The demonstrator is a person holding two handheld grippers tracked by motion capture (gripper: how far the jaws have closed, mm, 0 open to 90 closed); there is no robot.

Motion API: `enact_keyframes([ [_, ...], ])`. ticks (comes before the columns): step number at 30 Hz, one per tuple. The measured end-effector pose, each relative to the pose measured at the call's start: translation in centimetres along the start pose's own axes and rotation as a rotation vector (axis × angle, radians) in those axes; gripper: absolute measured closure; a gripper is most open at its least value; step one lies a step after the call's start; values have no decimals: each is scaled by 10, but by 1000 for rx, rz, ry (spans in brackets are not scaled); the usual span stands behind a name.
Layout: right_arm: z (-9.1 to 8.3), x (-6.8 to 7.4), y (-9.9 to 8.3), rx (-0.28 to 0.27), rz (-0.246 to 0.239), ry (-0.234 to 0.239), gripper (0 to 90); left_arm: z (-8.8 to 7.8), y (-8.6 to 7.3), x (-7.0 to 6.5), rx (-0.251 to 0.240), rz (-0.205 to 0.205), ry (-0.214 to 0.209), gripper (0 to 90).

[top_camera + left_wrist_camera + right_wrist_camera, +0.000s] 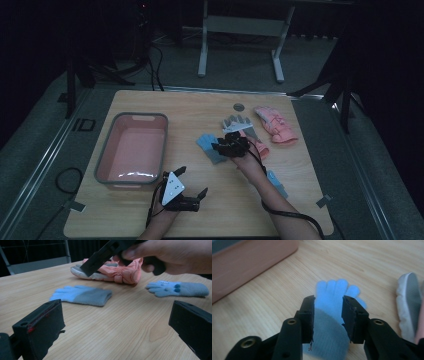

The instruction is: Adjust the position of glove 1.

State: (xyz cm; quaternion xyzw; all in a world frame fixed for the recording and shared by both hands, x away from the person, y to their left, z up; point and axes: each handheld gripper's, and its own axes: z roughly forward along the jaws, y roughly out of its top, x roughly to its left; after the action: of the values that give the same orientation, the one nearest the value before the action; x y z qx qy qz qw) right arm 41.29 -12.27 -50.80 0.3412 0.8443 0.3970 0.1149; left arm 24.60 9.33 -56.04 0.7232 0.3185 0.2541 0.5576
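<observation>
Right gripper (328, 315) hung over blue glove (334, 315) mid-table beside bin (131, 150), jaws apart straddling it across its width, cuff toward hand; left gripper (187, 184) open, farther off

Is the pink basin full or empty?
Empty: the pink basin shows only its bare bottom; all gloves lie outside on the table.

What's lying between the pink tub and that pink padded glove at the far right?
In the high view, between the pink tub and the pink padded glove lie a blue glove, the right claw above it, and a grey-palmed glove.
</observation>
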Motion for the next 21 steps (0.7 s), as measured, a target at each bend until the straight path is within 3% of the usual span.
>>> enact_keyframes([
  [2, 10, -2, 0, 13, 12, 5, 648, 0, 0, 0, 1, -2, -1, 0],
  [5, 21, -2, -1, 37, -8, -16, 662, 0, 0, 0, 1, -2, -1, 0],
  [7, 21, -2, -1, 37, -8, -16, 662, 0, 0, 0, 0, -2, -1, 0],
  [8, 32, -3, -4, 60, -13, -27, 668, 0, 0, 0, 0, -3, -2, 0],
  [12, 39, -7, -8, 72, -21, -36, 667, 0, 0, 0, 0, -4, -4, 0],
  [16, 45, -11, -15, 79, 2, -40, 666, 0, 0, 0, 0, -4, -4, 0],
  [21, 46, -7, -16, 69, 1, -58, 788, 0, 0, 0, 1, -3, -3, 0],
])
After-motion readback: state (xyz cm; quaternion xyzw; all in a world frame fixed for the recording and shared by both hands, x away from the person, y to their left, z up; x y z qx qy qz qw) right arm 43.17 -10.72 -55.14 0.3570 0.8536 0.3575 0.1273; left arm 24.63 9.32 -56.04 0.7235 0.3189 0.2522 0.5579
